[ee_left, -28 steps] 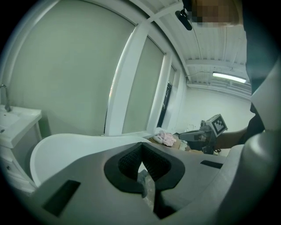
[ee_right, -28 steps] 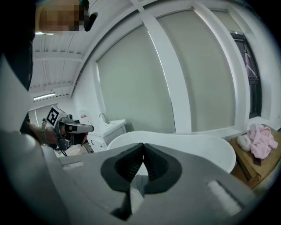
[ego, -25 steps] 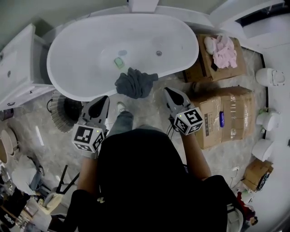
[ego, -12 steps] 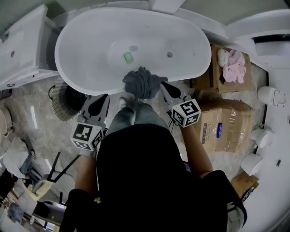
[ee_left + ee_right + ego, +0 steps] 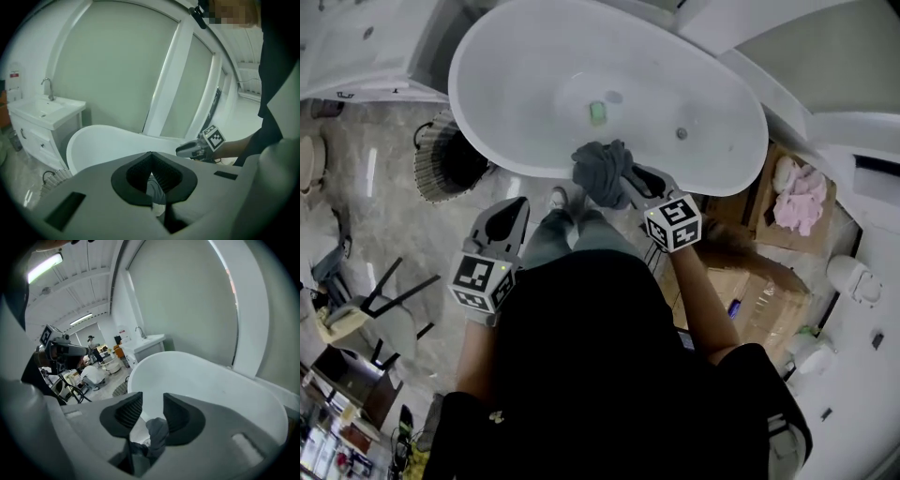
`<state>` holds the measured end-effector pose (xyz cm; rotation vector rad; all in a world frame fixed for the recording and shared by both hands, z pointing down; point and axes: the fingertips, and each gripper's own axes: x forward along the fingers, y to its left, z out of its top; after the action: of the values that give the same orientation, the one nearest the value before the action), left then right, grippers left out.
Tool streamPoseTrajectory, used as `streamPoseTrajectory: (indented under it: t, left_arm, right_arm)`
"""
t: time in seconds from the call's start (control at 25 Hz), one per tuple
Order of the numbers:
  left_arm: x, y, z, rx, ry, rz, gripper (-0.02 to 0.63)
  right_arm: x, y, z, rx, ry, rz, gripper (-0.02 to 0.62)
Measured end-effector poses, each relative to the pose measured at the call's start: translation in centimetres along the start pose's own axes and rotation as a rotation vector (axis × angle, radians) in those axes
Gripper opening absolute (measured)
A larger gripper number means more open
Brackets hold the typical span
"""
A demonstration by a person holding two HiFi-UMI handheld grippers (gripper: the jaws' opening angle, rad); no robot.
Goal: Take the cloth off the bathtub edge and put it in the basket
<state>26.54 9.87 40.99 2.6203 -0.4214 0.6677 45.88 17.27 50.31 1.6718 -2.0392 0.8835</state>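
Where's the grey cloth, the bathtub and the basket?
cloth (image 5: 598, 169), head view, its bunched middle.
bathtub (image 5: 525, 84), head view, bare inner wall.
basket (image 5: 429, 173), head view, its ribbed side.

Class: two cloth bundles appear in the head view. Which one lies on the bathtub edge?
The dark grey cloth, draped over the white bathtub rim; the pink cloth sits in a cardboard box on the floor.

I read the bathtub (image 5: 516, 84) as smooth, glossy white, enamel or acrylic; the cloth (image 5: 600, 173) is soft, matt grey fabric, crumpled; the basket (image 5: 427, 173) looks coarsely woven; the floor (image 5: 403, 234) is polished, veined stone; the left gripper (image 5: 516, 204) is matt grey plastic with ribbed black pads (image 5: 164, 174); the box (image 5: 769, 300) is plain brown cardboard.
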Motion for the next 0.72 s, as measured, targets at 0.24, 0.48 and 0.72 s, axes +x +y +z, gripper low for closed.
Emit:
streamPoseTrajectory:
  t: [0.24, 0.48, 0.72]
  left_arm:
    - [-2.1, -0.1, -2.7, -0.076, 0.000, 0.137, 0.012]
    - [-4.2, -0.2, -5.8, -0.153, 0.024, 0.258, 0.012]
    - [-5.5, 0.3, -8.8, -0.219, 0.041, 0.343, 0.012]
  right_arm:
    - [4.5, 0.2, -3.3, -0.066, 0.132, 0.111, 0.256]
    - [9.3, 0.1, -8.0, -0.132, 0.290, 0.195, 0.353]
    - [14.0, 0.0, -13.0, -0.190, 0.410, 0.224, 0.391]
